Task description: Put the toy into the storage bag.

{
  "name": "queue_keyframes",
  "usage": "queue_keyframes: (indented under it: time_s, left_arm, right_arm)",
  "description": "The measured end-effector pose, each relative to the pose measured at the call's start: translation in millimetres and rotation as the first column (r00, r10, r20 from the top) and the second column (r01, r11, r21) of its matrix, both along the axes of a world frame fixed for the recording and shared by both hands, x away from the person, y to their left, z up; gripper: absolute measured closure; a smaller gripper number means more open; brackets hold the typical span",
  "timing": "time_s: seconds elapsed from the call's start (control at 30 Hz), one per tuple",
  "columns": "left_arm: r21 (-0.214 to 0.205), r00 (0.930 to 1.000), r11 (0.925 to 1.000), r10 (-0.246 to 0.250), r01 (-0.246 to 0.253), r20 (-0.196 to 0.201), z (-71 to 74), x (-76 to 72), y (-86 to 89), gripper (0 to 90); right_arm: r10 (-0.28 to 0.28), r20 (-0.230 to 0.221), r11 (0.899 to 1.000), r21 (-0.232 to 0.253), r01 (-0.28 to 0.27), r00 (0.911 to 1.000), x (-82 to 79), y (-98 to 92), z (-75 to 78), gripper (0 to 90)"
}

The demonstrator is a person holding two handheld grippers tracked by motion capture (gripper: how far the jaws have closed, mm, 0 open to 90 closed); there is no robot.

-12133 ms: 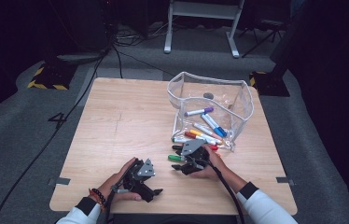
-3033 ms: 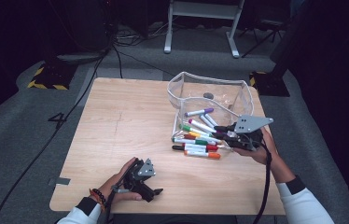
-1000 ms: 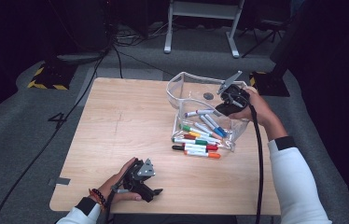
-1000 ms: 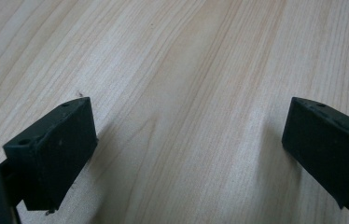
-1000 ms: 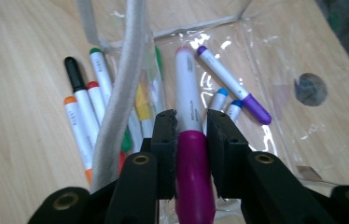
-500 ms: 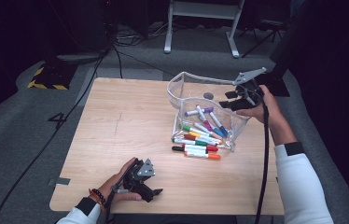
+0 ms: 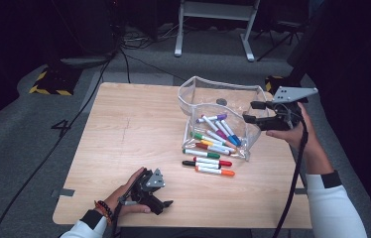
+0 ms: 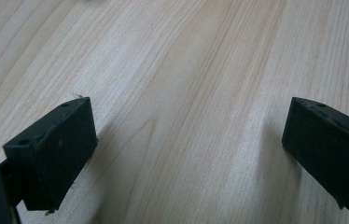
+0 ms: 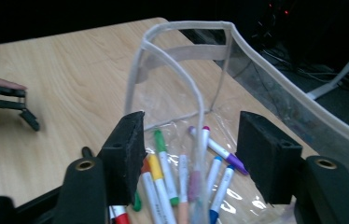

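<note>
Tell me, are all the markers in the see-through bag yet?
Not yet. Several markers already lie inside the clear bag. The right tongs hover beside the bag, jaws open with nothing between them, having just been opening. Left to do: three markers on the table, a green-capped one, a red-capped one and an orange-capped one. The left tongs rest open.

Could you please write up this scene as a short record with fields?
Work in hand: putting markers into a clear pouch
Pouch: clear pouch stands open on the wooden table, far right part
Markers inside: several, including purple, blue and green
Markers outside: three on the table just before the pouch, the nearest orange-capped
Right gripper: raised at the pouch's right rim, jaws just opened, nothing between them
Left gripper: resting on the table at the near edge, jaws open and empty
</note>
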State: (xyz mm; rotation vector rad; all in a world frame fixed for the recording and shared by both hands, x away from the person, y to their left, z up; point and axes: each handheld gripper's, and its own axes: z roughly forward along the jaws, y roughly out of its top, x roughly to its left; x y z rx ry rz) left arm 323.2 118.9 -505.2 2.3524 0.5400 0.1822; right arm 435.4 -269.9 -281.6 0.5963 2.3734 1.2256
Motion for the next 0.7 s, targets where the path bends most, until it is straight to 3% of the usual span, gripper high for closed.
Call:
queue_keyframes:
  time_s: [0.07, 0.1, 0.13, 0.2, 0.3, 0.37, 0.43, 0.53, 0.63, 0.7]
  left_arm:
    - [0.0, 1.0, 1.0, 0.0, 0.0, 0.0, 0.0, 0.0, 0.0, 3.3]
    - [0.0, 1.0, 1.0, 0.0, 0.0, 0.0, 0.0, 0.0, 0.0, 3.3]
    - [0.0, 1.0, 1.0, 0.001, -0.001, 0.001, 0.0, -0.1, 0.0, 3.3]
    - [-0.001, 1.0, 1.0, 0.002, -0.002, 0.0, -0.1, -0.1, -0.1, 3.3]
    - [-0.001, 1.0, 1.0, 0.004, -0.004, 0.0, 0.0, -0.4, 0.0, 3.3]
    - [0.0, 1.0, 1.0, 0.006, -0.006, 0.0, 0.0, -0.5, 0.0, 3.3]
    - [-0.001, 1.0, 1.0, 0.008, -0.008, 0.001, -0.1, -0.5, -0.3, 3.3]
    - [0.002, 0.9999, 0.9999, 0.014, -0.014, -0.001, 0.1, -0.7, -1.1, 3.3]
    - [0.003, 0.9999, 0.9999, 0.014, -0.014, 0.001, 0.1, -0.4, -1.6, 3.3]
    - [0.002, 0.9999, 0.9999, 0.015, -0.015, 0.002, 0.1, -0.6, -1.6, 3.3]
  right_arm:
    - [0.013, 0.024, 1.0, 0.002, -0.013, 0.9996, -19.3, -2.2, -5.0, 40.8]
    - [0.013, 0.024, 1.0, 0.002, -0.013, 0.9996, -19.3, -2.2, -5.0, 40.8]
    - [0.033, 0.029, 0.999, 0.007, -0.034, 0.999, -32.4, -3.6, -12.4, 41.0]
    - [0.037, 0.03, 0.999, 0.003, -0.038, 0.9988, -37.5, -3.9, -16.2, 41.3]
    - [0.075, 0.014, 0.997, 0.01, -0.075, 0.9971, -58.5, -4.4, -39.7, 42.8]
    - [0.102, 0.01, 0.995, -0.013, -0.102, 0.9948, -72.5, -3.3, -59.5, 43.7]
    - [0.122, -0.016, 0.992, -0.007, -0.123, 0.9923, -79.8, -3.0, -74.3, 44.4]
    - [0.144, -0.07, 0.989, -0.009, -0.145, 0.9871, -90.6, 0.2, -110.3, 46.4]
    - [0.156, -0.106, 0.986, -0.049, -0.162, 0.9821, -93.6, 6.3, -137.2, 47.7]
    - [0.172, -0.154, 0.981, -0.057, -0.183, 0.9729, -92.9, 11.3, -155.1, 48.5]
